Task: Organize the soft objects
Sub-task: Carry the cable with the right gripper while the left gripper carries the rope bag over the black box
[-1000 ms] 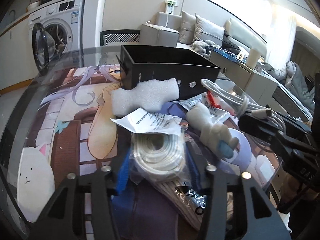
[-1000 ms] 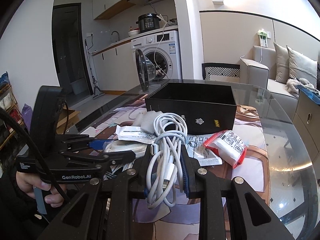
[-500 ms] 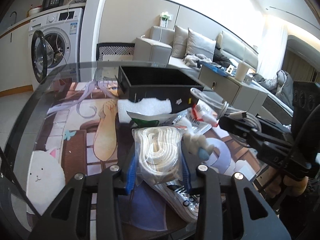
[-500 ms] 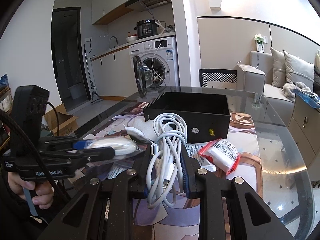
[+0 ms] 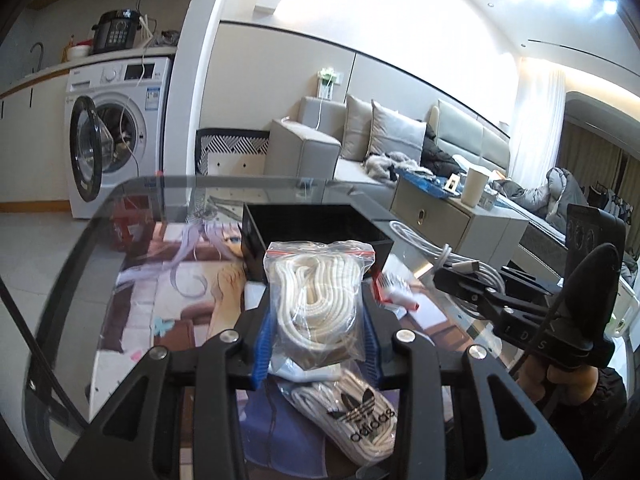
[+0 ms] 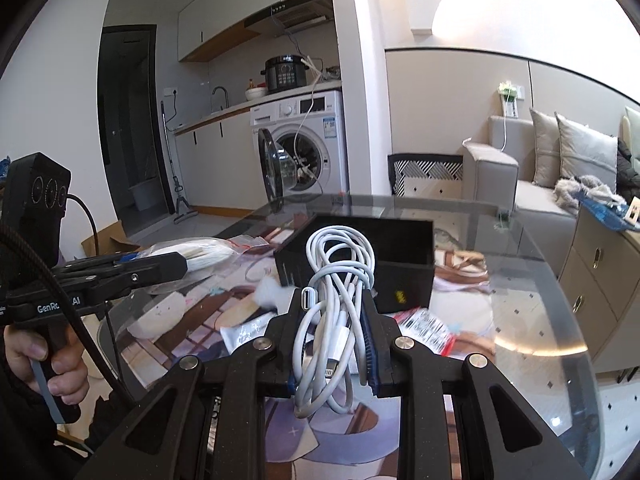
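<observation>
My left gripper (image 5: 318, 340) is shut on a clear zip bag of white rope (image 5: 318, 304) and holds it up above the table. The bag also shows in the right wrist view (image 6: 208, 256), at the left. My right gripper (image 6: 332, 340) is shut on a coiled white charging cable (image 6: 336, 292), held above the table; it shows at the right of the left wrist view (image 5: 444, 258). An open black box (image 5: 316, 228) stands on the glass table behind both loads; it also shows in the right wrist view (image 6: 404, 256).
A white Adidas sock (image 5: 352, 416) lies under the left gripper. A red-and-white packet (image 6: 424, 328) and a white foam piece (image 6: 272, 292) lie near the box on a printed mat (image 5: 180, 288). The glass table's edge (image 6: 576, 320) curves round at the right.
Both grippers have lifted higher with their loads. The rope bag has risen off the pile and the table items now sit lower in both views.
</observation>
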`<move>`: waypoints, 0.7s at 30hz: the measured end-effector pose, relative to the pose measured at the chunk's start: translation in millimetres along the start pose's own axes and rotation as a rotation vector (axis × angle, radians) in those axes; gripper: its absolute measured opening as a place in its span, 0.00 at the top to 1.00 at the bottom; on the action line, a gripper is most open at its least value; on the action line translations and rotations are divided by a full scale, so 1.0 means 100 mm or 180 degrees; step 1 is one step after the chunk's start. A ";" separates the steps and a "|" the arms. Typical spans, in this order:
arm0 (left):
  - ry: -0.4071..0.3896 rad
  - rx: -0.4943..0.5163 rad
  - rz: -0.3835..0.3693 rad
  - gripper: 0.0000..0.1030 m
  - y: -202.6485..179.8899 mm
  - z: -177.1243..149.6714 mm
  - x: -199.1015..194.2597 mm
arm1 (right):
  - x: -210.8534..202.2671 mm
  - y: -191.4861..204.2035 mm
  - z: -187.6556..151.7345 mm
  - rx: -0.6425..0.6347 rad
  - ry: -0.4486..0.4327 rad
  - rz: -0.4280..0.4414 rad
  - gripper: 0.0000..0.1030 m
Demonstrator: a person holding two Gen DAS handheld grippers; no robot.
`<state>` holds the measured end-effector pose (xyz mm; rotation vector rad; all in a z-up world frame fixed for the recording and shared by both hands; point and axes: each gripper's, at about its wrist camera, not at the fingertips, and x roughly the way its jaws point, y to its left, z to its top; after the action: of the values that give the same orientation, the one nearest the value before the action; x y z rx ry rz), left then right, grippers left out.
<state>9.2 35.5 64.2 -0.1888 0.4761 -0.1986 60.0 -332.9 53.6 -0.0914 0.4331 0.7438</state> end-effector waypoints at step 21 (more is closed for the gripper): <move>-0.0217 0.0031 0.0087 0.65 0.11 0.51 0.27 | -0.16 -0.43 0.56 -0.0030 -0.0154 -0.0158 0.77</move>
<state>58.1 46.3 95.0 -0.1790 0.4096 -0.1672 97.7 -362.1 108.1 -0.0924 0.3800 0.6979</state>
